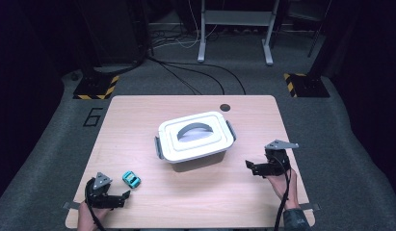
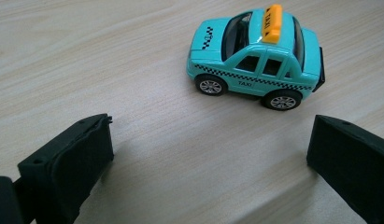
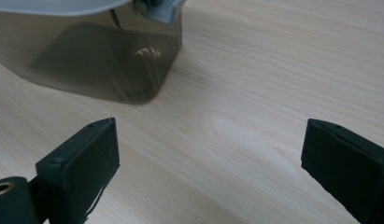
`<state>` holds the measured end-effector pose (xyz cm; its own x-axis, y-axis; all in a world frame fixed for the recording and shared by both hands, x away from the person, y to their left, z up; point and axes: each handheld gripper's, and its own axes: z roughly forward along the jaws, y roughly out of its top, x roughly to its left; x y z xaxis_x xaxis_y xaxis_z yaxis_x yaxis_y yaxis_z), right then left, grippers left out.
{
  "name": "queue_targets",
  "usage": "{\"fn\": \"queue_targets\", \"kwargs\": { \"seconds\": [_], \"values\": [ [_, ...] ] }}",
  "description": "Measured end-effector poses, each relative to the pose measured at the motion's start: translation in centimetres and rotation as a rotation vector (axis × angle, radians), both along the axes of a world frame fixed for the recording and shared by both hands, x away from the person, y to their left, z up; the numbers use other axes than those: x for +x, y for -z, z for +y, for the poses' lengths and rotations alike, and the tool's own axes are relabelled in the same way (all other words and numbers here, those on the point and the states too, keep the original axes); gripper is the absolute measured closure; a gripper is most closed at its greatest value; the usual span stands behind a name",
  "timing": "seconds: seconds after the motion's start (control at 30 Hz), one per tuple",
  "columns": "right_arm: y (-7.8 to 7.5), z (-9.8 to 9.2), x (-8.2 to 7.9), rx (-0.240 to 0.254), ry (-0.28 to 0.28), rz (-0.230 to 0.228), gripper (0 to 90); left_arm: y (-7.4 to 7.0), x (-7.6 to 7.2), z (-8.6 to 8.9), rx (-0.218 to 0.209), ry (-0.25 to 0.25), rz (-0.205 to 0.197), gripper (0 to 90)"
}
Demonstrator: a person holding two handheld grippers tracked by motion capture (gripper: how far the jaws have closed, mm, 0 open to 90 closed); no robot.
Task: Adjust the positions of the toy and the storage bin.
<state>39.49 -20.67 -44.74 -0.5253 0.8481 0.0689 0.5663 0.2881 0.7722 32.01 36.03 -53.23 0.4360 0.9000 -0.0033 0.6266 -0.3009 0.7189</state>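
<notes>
Toy: small turquoise plastic taxi car [image 2: 255, 58], light, hard, rolls easily.
Hold: across its doors.
My left gripper [image 2: 208, 158]: jaws apart.
My right gripper [image 3: 210, 163]: jaws apart.

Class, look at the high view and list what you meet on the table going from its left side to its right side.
left gripper → teal toy taxi → lidded storage box → right gripper
</notes>
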Motion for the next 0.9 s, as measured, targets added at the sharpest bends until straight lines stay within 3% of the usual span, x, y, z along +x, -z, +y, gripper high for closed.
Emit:
{"fn": "queue_targets", "kwargs": {
  "seconds": [0.5,0.9],
  "values": [
    [-4.0,2.0,0.6,-0.018,-0.064,-0.048,4.9,0.0,0.0,0.0,0.000,-0.001,0.001,0.2],
    [-6.0,3.5,1.7,-0.028,-0.099,-0.063,5.4,0.0,0.0,0.0,0.000,-0.001,-0.002,0.2]
  ]
}}
